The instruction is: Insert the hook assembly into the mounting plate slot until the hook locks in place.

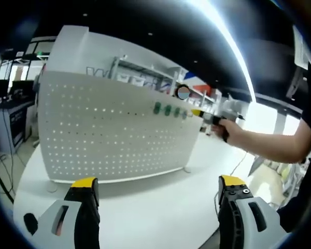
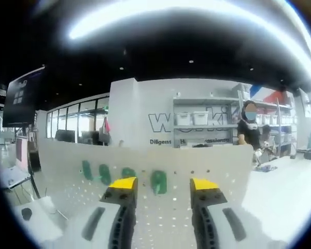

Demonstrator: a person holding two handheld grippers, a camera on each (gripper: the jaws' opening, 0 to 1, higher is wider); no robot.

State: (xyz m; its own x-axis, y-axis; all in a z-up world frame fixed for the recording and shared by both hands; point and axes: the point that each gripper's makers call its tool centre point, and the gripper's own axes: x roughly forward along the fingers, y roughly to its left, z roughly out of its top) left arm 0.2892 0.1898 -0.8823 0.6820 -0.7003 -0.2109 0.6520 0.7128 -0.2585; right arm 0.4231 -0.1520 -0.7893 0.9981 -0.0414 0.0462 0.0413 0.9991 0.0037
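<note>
Yellow-tipped jaws of the left gripper (image 1: 158,189) stand wide apart and empty above the white tabletop (image 1: 160,207). Beyond it stands the white perforated pegboard panel (image 1: 109,132), upright, with four small green plastic hooks (image 1: 169,110) seated along its upper edge. In the right gripper view, the right gripper (image 2: 163,185) is open just before one green hook (image 2: 158,181), holding nothing. These hooks look light, rigid and smooth; pinching across the flat body should hold best.
</note>
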